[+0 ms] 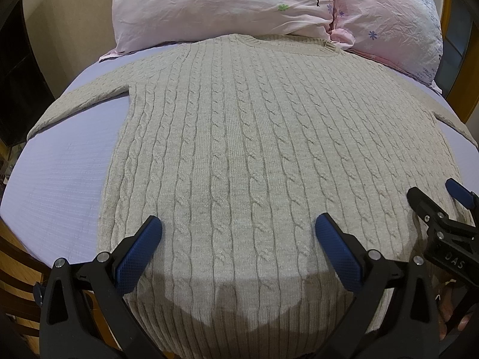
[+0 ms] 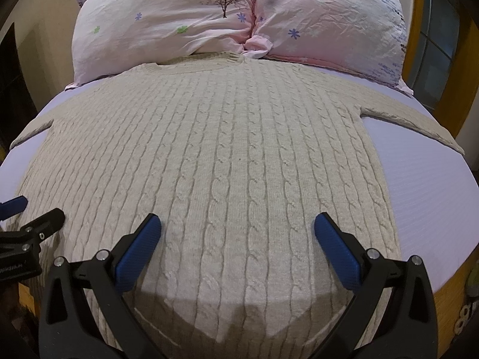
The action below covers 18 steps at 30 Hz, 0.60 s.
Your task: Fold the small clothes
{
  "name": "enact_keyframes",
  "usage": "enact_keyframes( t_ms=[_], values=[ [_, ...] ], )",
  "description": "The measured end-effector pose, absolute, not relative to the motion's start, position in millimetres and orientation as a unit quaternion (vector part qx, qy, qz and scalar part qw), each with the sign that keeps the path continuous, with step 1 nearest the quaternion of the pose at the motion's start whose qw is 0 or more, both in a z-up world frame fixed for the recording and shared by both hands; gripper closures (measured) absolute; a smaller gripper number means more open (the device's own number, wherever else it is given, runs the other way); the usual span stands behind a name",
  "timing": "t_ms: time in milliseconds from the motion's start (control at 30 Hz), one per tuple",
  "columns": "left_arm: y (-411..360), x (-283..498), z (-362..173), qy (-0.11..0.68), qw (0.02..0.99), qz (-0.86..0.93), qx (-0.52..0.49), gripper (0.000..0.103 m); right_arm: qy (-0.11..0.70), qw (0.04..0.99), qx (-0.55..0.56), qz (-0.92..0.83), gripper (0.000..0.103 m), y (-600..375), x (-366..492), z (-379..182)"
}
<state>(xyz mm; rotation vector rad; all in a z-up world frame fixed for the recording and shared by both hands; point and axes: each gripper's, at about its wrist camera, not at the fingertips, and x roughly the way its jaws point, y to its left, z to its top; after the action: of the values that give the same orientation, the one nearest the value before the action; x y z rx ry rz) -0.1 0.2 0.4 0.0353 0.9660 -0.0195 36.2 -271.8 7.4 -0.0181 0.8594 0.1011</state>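
Observation:
A beige cable-knit sweater (image 1: 239, 137) lies flat on the bed with its collar toward the pillows and both sleeves spread out; it also fills the right wrist view (image 2: 236, 155). My left gripper (image 1: 238, 224) is open and empty, hovering over the hem on the sweater's left half. My right gripper (image 2: 238, 224) is open and empty over the hem on the right half. The right gripper shows at the right edge of the left wrist view (image 1: 434, 200). The left gripper shows at the left edge of the right wrist view (image 2: 33, 212).
The bed has a lavender sheet (image 1: 60, 173), also seen in the right wrist view (image 2: 434, 185). Two pink flowered pillows (image 1: 221, 6) (image 2: 329, 15) lie beyond the collar. A wooden bed frame (image 2: 449, 296) runs along the near edge.

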Motion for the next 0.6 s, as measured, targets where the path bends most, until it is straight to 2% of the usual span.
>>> enact_keyframes(
  t_ms=[200, 333, 467, 500, 533, 600],
  values=[
    [2.8, 4.4, 0.9, 0.466, 0.884, -0.02, 0.024, 0.001, 0.43, 0.897, -0.003, 0.107, 0.002, -287.6, 39.7, 20.8],
    [5.7, 6.0, 4.7, 0.466, 0.884, -0.035, 0.025, 0.001, 0.382, 0.917, 0.103, 0.048, 0.002, -374.8, 63.7, 62.0],
    [27.6, 18.2, 25.1, 0.413, 0.91, -0.022, 0.034, 0.001, 0.375, 0.889, 0.258, -0.051, 0.002, -498.8, 106.2, 64.0],
    [41.1, 26.3, 32.6, 0.391, 0.92, -0.014, 0.029, 0.001, 0.367, 0.883, 0.284, -0.072, 0.006, -522.1, 115.2, 59.9],
    [50.4, 31.7, 36.3, 0.381, 0.924, -0.011, 0.022, 0.001, 0.367, 0.871, 0.313, -0.096, 0.018, -548.3, 124.6, 54.8],
    [78.8, 47.1, 43.9, 0.362, 0.932, -0.009, -0.011, 0.001, 0.368, 0.842, 0.363, -0.154, 0.03, -601.9, 142.2, 42.1]
  ],
)
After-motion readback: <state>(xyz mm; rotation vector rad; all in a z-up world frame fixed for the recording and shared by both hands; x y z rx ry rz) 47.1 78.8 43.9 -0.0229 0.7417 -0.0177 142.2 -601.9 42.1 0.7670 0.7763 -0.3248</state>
